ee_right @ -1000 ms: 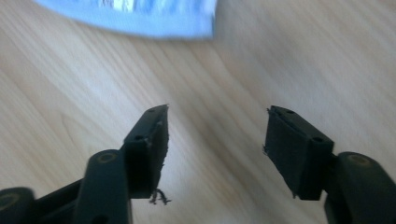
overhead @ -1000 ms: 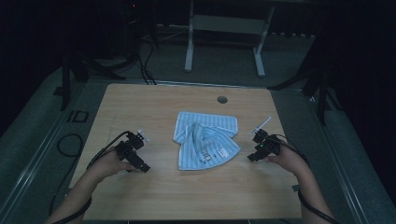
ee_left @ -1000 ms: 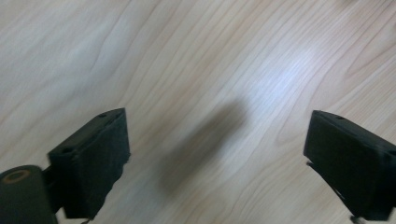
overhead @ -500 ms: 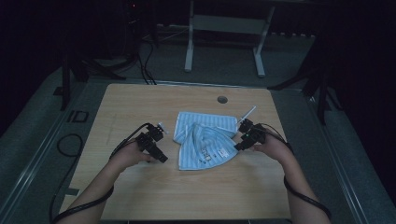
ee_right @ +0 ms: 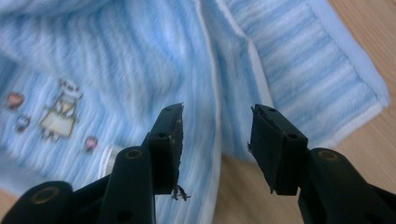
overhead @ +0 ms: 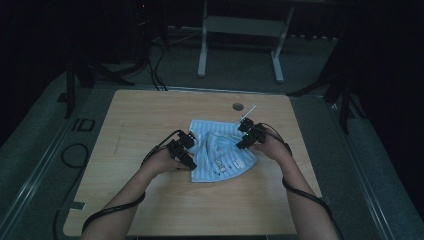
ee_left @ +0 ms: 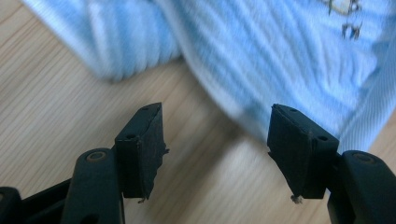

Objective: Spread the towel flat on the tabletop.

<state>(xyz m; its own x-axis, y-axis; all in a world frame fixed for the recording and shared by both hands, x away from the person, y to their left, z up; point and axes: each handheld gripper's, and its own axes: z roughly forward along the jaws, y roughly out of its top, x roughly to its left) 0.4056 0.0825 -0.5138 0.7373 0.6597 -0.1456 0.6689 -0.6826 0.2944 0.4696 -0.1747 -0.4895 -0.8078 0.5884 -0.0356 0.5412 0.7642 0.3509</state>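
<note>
Seemingly both hands [overhead: 165, 159] flank the towel [overhead: 220, 155], grippers part-closed

The place reads as a lab or recording studio rather than a home. A plain wooden table [overhead: 150, 210] with a round cable hole [overhead: 238, 106] in its top stands alone on grey carpeted floor [overhead: 35, 145], lit from above while the surroundings stay dark. Black cables [overhead: 155, 70] run loose across the floor beside dark stands [overhead: 70, 85], and the white metal legs of another bench [overhead: 240, 45] rise behind the table. No household furniture or decoration is visible around it.
</note>
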